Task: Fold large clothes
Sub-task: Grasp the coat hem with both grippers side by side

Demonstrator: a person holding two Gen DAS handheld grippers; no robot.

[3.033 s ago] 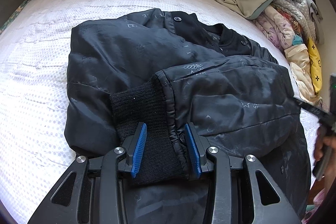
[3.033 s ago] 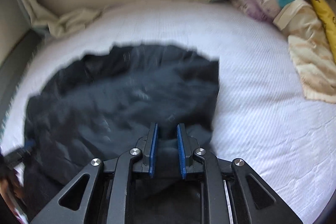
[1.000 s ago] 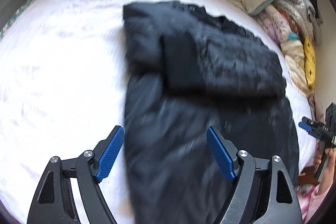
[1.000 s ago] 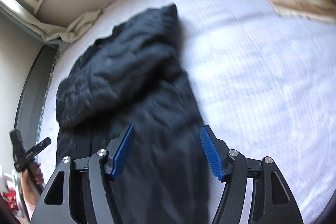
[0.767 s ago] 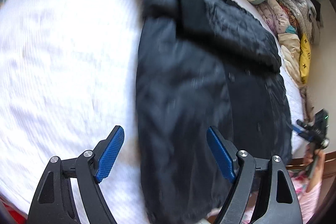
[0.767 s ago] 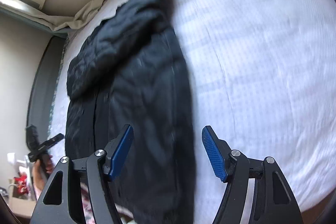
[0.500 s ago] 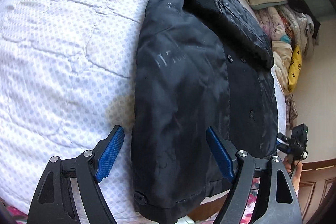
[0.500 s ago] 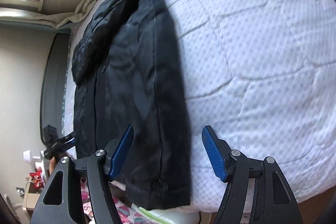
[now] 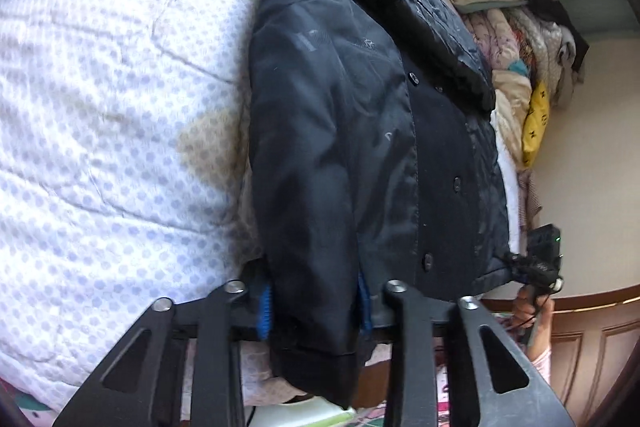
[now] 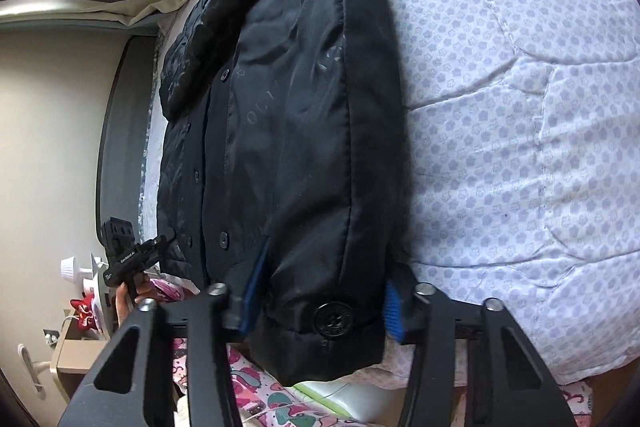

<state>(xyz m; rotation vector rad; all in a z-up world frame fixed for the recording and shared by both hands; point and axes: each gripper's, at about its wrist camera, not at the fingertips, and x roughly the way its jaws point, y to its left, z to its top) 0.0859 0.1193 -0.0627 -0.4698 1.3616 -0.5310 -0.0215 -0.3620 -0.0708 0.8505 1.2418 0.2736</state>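
A black padded jacket (image 9: 340, 127) lies buttoned on the white quilted bed (image 9: 100, 107), sleeves folded across its upper part, hem hanging over the near edge. My left gripper (image 9: 314, 311) is closing on the hem's left corner, with fabric filling the gap between its blue pads. In the right wrist view the jacket (image 10: 288, 107) runs away from me. My right gripper (image 10: 322, 303) is closing on the hem's right corner, beside a large button (image 10: 334, 317). Each gripper also shows small in the other's view, the right gripper (image 9: 536, 267) and the left gripper (image 10: 128, 255).
A pile of folded clothes and bedding (image 9: 532, 67) is stacked along the bed's far right side. Wooden panelling (image 9: 592, 327) stands below the wall. The quilt (image 10: 520, 107) stretches bare to the right of the jacket. A patterned pink fabric (image 10: 260, 387) lies under the bed's edge.
Both grippers came down and forward to the jacket's hem at the bed's edge. Their jaws went from wide open to closed in on the hem corners.
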